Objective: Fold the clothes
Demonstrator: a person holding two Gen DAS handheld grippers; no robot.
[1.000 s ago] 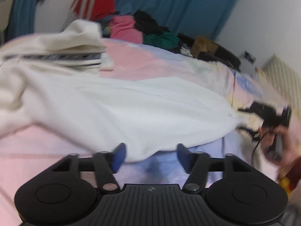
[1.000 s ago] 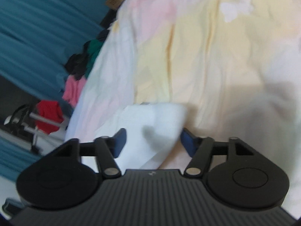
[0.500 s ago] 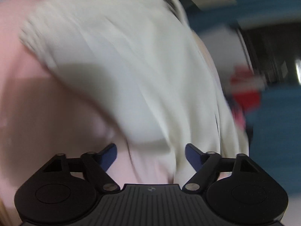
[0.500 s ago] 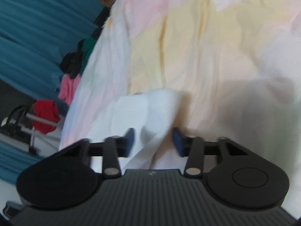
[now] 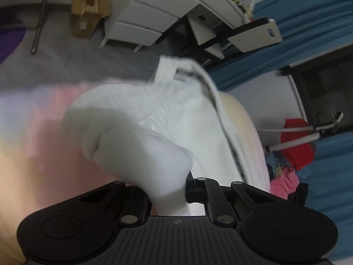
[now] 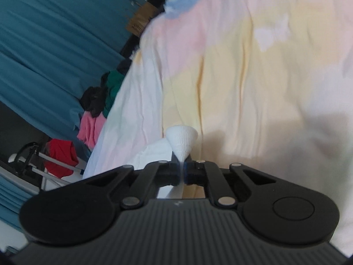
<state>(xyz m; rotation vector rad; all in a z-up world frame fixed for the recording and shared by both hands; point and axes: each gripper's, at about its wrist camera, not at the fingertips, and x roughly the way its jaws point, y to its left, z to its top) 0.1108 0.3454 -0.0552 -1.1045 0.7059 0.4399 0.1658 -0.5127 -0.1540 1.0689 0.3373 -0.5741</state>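
I note my left gripper (image 5: pixel 168 195), open a second ago, now clamped on a thick fold of the white garment (image 5: pixel 176 114) over the pastel bedsheet (image 6: pixel 253 77), and my right gripper (image 6: pixel 182 173) likewise pinching its corner.

White ribbed garment (image 5: pixel 141 137); pastel pink, yellow and blue bedsheet (image 6: pixel 253 70); teal curtain (image 6: pixel 48 44) at upper left; red cloth (image 6: pixel 60 156) and pink clothes (image 6: pixel 90 128) at left.
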